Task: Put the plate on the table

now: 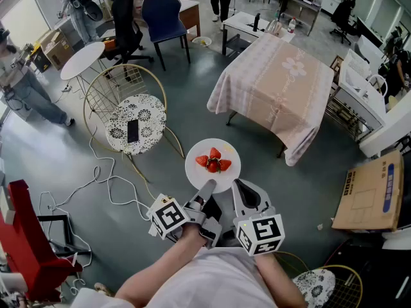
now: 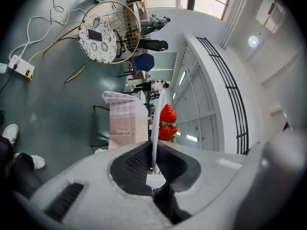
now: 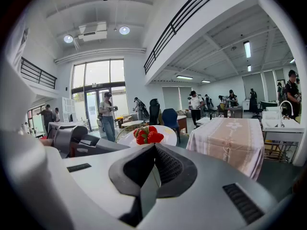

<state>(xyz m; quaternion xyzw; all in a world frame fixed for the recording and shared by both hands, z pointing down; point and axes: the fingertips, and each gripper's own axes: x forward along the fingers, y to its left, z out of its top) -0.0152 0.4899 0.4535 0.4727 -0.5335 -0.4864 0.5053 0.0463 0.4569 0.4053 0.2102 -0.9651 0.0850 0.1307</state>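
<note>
I hold a white plate (image 1: 224, 172) with a few strawberries (image 1: 214, 160) on it over the grey floor, short of the table (image 1: 282, 85) with the pink cloth. My left gripper (image 1: 207, 188) is shut on the plate's near rim. My right gripper (image 1: 238, 186) is shut on the rim beside it. In the left gripper view the plate (image 2: 156, 128) shows edge-on between the pads of the left gripper (image 2: 153, 166), with the strawberries (image 2: 167, 121) beyond. In the right gripper view the plate (image 3: 165, 132) and strawberries (image 3: 147, 136) lie just past the right gripper (image 3: 152, 174), and the table (image 3: 230, 138) stands right.
A wire chair with a patterned cushion (image 1: 135, 124) and a phone (image 1: 133, 131) stands to the left, with cables (image 1: 96, 185) across the floor. A cardboard box (image 1: 369, 197) lies right and a red object (image 1: 26, 236) at lower left. Chairs, desks and people fill the far side.
</note>
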